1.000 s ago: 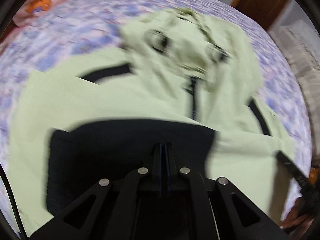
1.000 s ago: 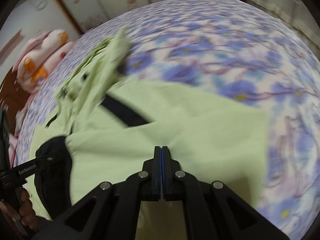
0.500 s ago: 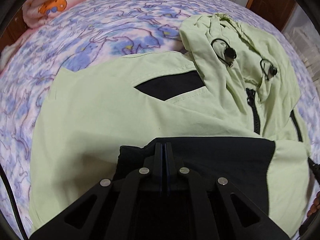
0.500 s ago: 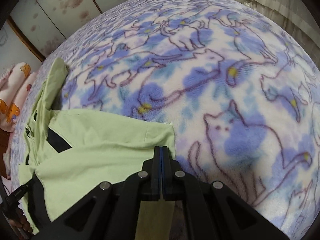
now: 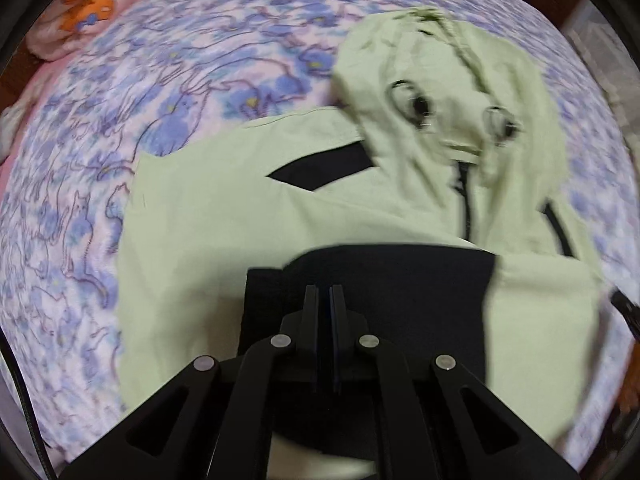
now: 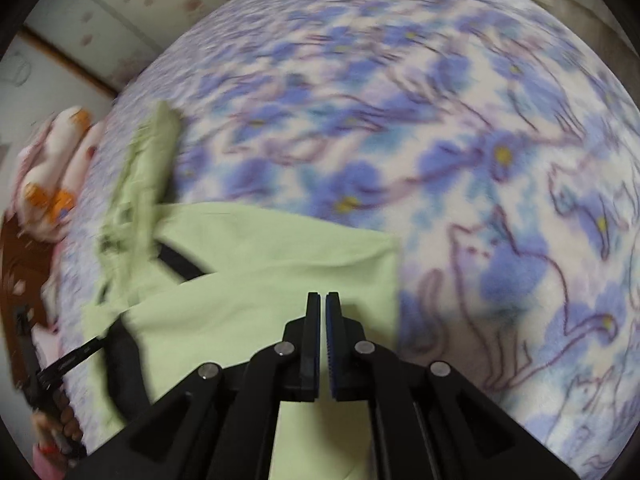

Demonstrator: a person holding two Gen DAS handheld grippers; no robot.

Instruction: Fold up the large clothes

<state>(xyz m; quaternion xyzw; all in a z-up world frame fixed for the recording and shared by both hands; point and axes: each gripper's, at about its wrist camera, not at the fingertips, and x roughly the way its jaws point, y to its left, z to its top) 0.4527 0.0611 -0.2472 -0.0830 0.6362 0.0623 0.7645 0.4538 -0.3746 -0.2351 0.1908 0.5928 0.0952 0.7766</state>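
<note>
A pale green hooded jacket [image 5: 208,240] with black panels lies spread on the bed, its hood [image 5: 460,92] bunched at the far end. My left gripper [image 5: 324,294] hangs just above the black hem panel [image 5: 380,276]. Its jaws are opening by a narrow slit and nothing shows between them. My right gripper [image 6: 323,300] is over the jacket's [image 6: 280,248] green side near its right edge, jaws also opening a slit, with no cloth pinched. The left gripper [image 6: 76,356] and a person's hand [image 6: 64,428] show at the far left of the right wrist view.
A fleece bedspread [image 6: 480,160] with blue cat prints covers the whole bed [image 5: 120,120]. A pink cartoon-print blanket [image 5: 80,12] lies at the bed's far left corner. Wardrobe doors [image 6: 100,20] stand behind the bed.
Both grippers have pulled up and back from the jacket, and each pair of jaws, pressed together before, now shows a thin gap. The jacket stays flat on the bed.
</note>
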